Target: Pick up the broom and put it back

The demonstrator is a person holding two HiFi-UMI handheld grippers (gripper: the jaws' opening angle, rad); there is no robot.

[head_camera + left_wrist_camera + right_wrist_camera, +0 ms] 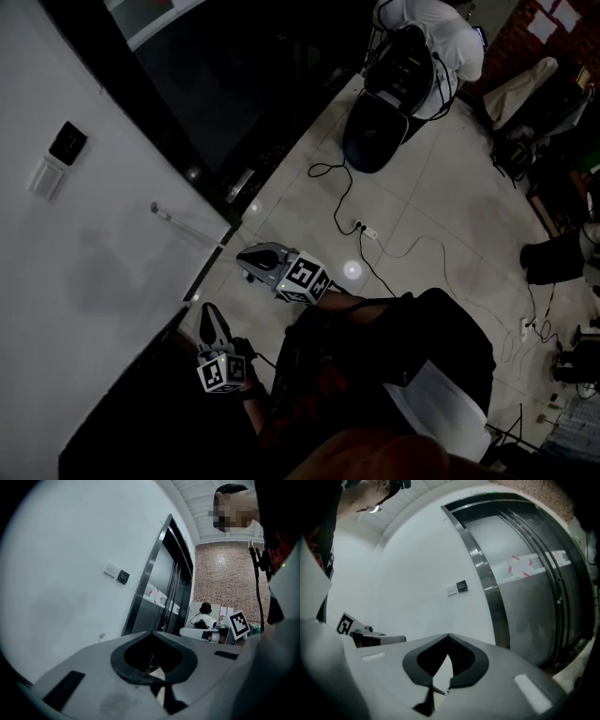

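A thin pale stick (190,225) stands against the white wall; it looks like the broom's handle, and its head is hidden. Its top shows as a small knob (101,636) in the left gripper view. My left gripper (208,310) is low at the left, close to the wall, jaws together with nothing in them (151,633). My right gripper (247,254) is held a little further along, right of the stick's lower end, also shut and empty (449,634). Each gripper shows in the other's view: the right gripper (202,633) and the left gripper (375,638).
Steel lift doors (525,597) stand next to the white wall, which carries a small switch panel (67,141). On the tiled floor lie cables and a power strip (367,231), with a dark round-based machine (375,136) beyond. A brick wall (225,583) closes the far end.
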